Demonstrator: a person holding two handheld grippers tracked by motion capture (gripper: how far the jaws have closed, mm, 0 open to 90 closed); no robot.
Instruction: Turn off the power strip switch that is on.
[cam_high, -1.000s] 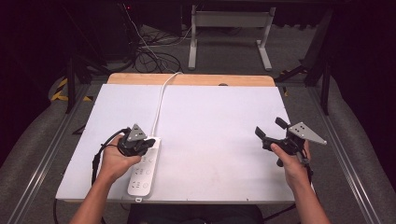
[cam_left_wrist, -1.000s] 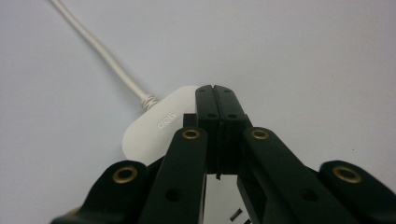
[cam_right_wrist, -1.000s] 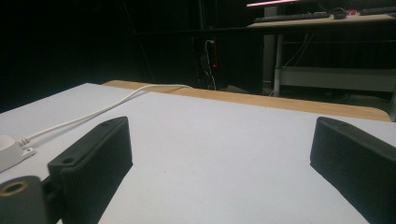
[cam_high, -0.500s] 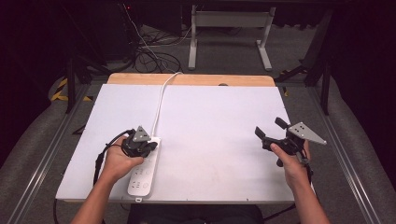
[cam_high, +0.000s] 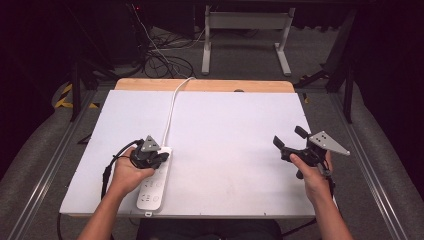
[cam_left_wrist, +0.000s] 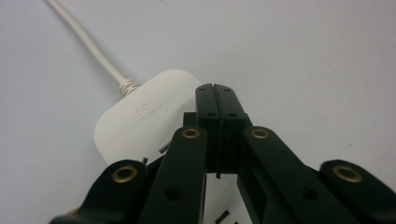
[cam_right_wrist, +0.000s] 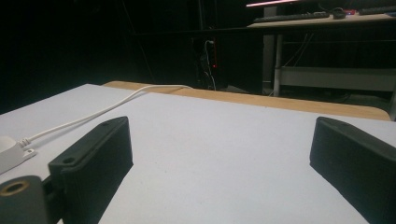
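Observation:
A white power strip lies near the front left of the white table top, with its white cord running to the far edge. My left gripper hovers at the strip's cord end, jaws pressed together with nothing between them. In the left gripper view the shut left gripper points just past the rounded end of the power strip, beside the cord. My right gripper is held at the front right, open and empty. In its own view the right gripper frames bare table.
A wooden strip borders the table's far edge. Beyond it are a metal stand and tangled floor cables. Metal rails run along both sides. In the right gripper view the cord crosses the left part of the table.
My left gripper has edged slightly to the right over the strip's cord end. The right gripper has stayed where it was.

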